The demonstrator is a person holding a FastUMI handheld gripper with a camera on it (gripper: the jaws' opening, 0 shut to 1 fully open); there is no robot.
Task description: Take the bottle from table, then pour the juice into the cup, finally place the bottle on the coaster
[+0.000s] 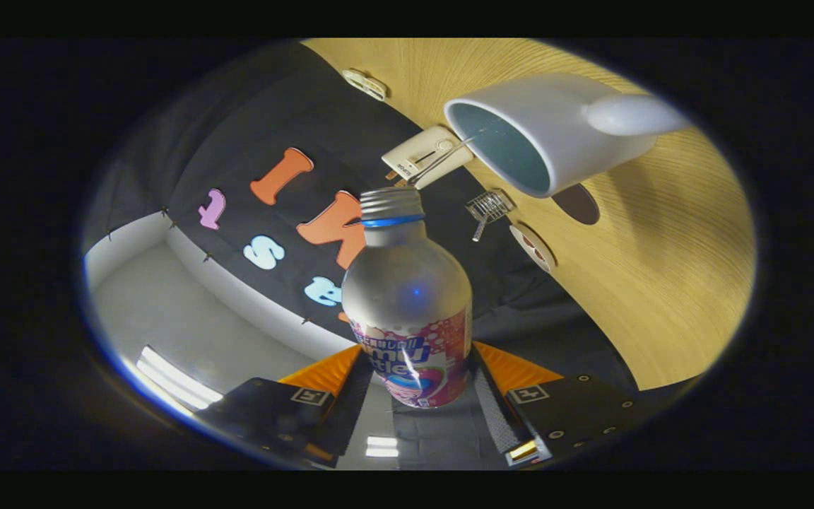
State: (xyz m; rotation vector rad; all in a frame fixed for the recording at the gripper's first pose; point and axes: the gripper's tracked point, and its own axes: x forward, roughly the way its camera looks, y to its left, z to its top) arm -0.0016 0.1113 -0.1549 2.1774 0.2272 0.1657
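I am gripping the bottle (407, 304) with my tongs (414, 385), both fingers pressing on its labelled lower body. The view is tilting hard, and the bottle's threaded mouth is pointing toward one o'clock, where the white cup (555, 131) is standing on the wooden surface (661, 283). A thin stream (442, 159) is running from the mouth to the cup's rim. A dark round coaster (578, 203) is lying just beside the cup, at its six o'clock.
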